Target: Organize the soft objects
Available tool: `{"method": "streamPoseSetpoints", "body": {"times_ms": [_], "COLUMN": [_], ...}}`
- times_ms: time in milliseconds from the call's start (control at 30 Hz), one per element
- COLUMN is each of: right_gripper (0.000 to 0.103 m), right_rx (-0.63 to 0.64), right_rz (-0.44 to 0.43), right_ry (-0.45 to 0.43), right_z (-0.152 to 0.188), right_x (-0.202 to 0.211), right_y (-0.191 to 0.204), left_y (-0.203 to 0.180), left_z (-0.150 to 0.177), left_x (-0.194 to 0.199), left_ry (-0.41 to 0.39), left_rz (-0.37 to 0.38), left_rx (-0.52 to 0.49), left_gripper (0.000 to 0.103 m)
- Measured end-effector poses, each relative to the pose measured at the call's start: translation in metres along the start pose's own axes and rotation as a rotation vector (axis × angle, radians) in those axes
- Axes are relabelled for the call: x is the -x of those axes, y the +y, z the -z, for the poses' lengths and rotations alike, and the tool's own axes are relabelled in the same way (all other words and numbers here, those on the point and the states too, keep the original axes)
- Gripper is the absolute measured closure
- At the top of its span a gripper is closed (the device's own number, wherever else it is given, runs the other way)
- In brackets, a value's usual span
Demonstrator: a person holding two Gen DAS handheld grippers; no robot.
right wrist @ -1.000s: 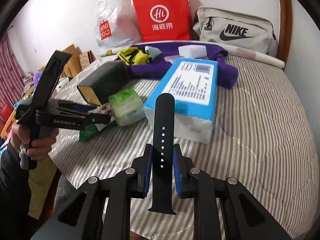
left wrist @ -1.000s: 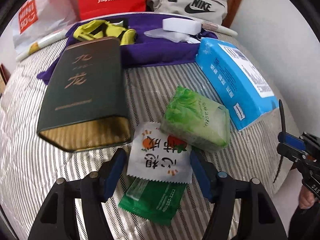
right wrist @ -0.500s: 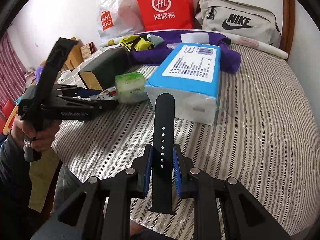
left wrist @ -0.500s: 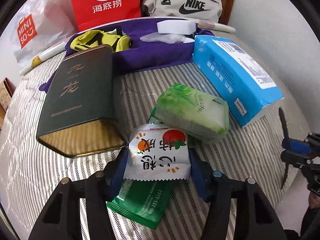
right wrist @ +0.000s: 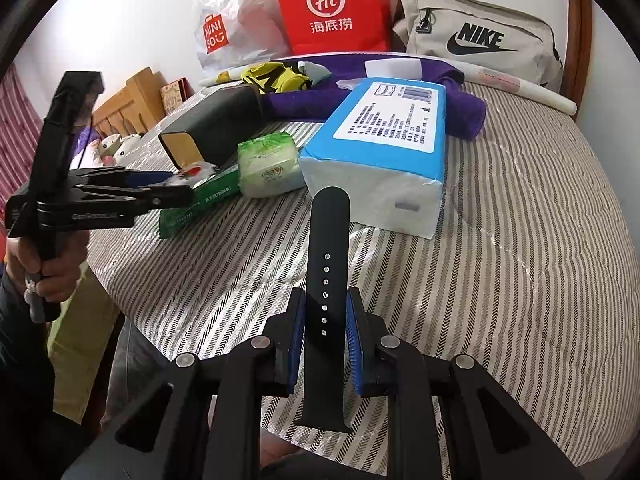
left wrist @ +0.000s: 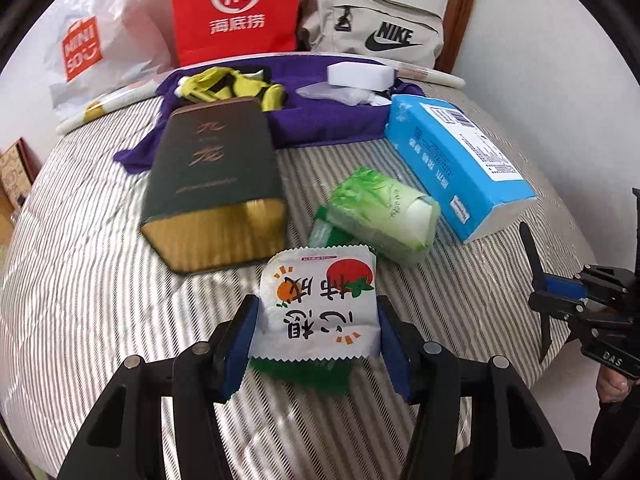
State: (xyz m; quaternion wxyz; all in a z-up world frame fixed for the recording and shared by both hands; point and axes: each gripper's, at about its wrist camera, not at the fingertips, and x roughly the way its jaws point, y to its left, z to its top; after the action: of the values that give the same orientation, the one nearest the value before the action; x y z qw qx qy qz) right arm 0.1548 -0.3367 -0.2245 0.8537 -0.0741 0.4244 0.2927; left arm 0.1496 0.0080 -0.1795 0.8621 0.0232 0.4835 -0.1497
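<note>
My left gripper [left wrist: 316, 322] is shut on a white snack packet [left wrist: 318, 306] with orange and red print, lifted a little above the striped bed [left wrist: 80, 280]. A dark green packet [left wrist: 300, 372] lies under it. A light green tissue pack [left wrist: 384, 212] lies just beyond. My right gripper [right wrist: 326, 326] is shut on a black watch strap [right wrist: 326, 264], held upright above the bed's front edge. The left gripper shows in the right wrist view [right wrist: 176, 188], and the right gripper in the left wrist view [left wrist: 540, 292].
A dark green and gold box [left wrist: 216, 184] lies to the left, a blue tissue pack [left wrist: 456, 160] to the right. A purple cloth [left wrist: 320, 120] at the back holds yellow fabric [left wrist: 236, 88] and a white block [left wrist: 360, 76]. Red bag [left wrist: 236, 8], Miniso bag [left wrist: 80, 52] and Nike bag [left wrist: 376, 36] stand behind.
My left gripper has closed on the white packet and lifted it off the green packet. The right gripper has kept hold of the strap and shifted a little forward.
</note>
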Motion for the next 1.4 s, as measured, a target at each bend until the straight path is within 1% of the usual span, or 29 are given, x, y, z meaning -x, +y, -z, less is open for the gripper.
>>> {"method": "streamPoseSetpoints", "body": {"times_ms": [133,300,533,833,1067,1267,1400], "right_gripper": [0.083,0.083,0.083,0.083,0.083,0.083,0.083], "right_rx": [-0.010,-0.033,-0.026,0.002,0.025,0.041,0.044], "right_rz": [0.012,0.023,0.024,-0.019,-0.036,-0.032,-0.033], "right_ry": [0.014,0.022,0.001,-0.055,-0.087,-0.111,-0.128], "right_z": [0.001,0.002,-0.005,-0.031,-0.053,-0.075,-0.093], "right_x": [-0.003,-0.003,0.010,0.030,0.040,0.043,0.042], "right_y": [-0.001,-0.006,-0.006,0.001,0.004,0.003,0.000], "left_y": [0.016,0.032,0.044,0.048,0.052,0.053,0.057], "left_z": [0.008,0.017,0.014,-0.004,-0.025,-0.046,-0.063], "left_x": [0.006,0.017,0.032,0.052,0.066,0.069,0.065], "left_ry": [-0.001,-0.016,-0.043,-0.072,-0.120,-0.139,-0.145], "left_rz": [-0.030,-0.040,-0.020,-0.024,0.008,0.013,0.030], "left_rx": [0.045,0.105,0.168,0.182,0.201,0.194,0.203], "left_gripper": [0.048,0.048,0.048,0.048,0.048,0.048,0.048]}}
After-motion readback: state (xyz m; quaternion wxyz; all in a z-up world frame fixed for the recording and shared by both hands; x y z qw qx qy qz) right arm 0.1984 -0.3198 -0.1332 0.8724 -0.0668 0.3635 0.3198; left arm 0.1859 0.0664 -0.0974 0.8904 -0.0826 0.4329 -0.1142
